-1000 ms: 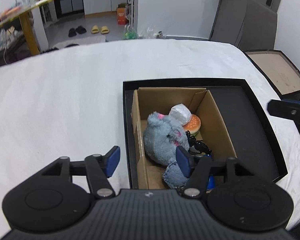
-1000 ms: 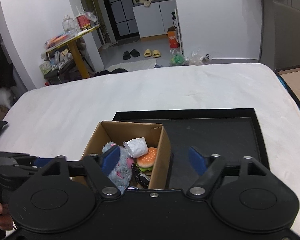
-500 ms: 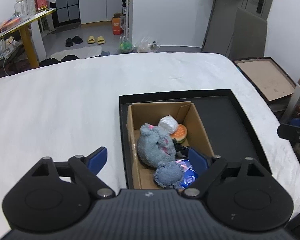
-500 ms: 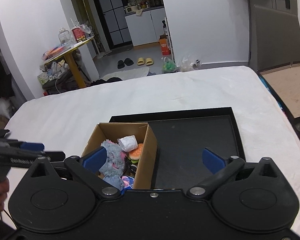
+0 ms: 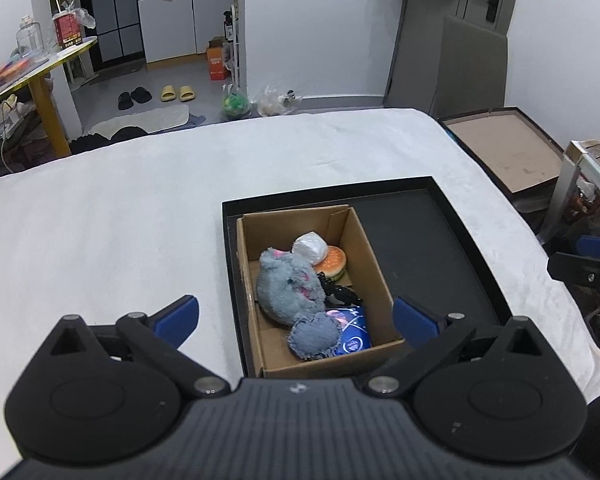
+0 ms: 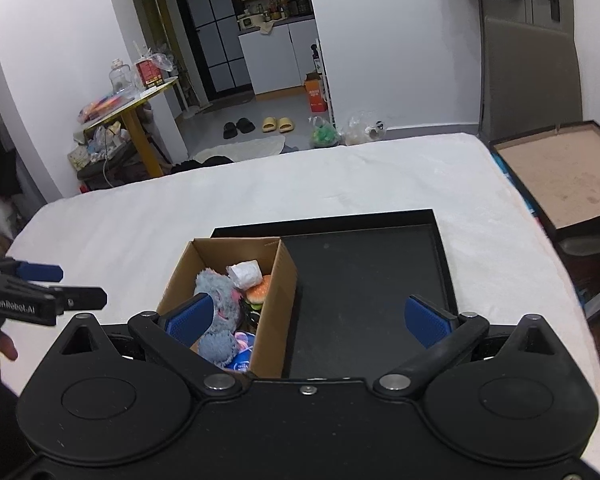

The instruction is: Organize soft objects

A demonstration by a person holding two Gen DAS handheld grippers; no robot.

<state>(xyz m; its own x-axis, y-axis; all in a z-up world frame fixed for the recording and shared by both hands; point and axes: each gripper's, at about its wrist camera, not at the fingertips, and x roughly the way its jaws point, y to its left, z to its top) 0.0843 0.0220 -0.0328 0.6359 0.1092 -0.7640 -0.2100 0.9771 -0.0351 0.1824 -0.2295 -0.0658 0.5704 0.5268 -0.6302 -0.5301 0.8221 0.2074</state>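
Left wrist view: left gripper (image 5: 296,320) hanging above the near end of the cardboard box (image 5: 374,256), jaws opening, by now spread wide, with nothing pressed between the blue pads (image 5: 178,314). Box tucked into the 9 o'clock side of the black tray (image 5: 452,248), its left wall just beside the tray's left rim. Inside, packed close: grey plush toy (image 5: 288,286) at centre, white wrapped bundle (image 5: 310,248) and burger toy (image 5: 332,262) toward 1 o'clock, a black item (image 5: 340,294) at 3 o'clock, blue packet (image 5: 352,330) at 5 o'clock. Bare tray floor from 1 to 4 o'clock. White bedcover (image 5: 112,220) broad and flat from 9 to 12 o'clock, its far edge falling to the floor.

Right wrist view: right gripper (image 6: 307,318) also gaping wide, gripping nothing, over the box's right wall (image 6: 278,304) and the tray floor. Left gripper at 9 o'clock, well apart. Bed edge at 3 o'clock, with an open brown-lined case (image 6: 560,176) just past it.
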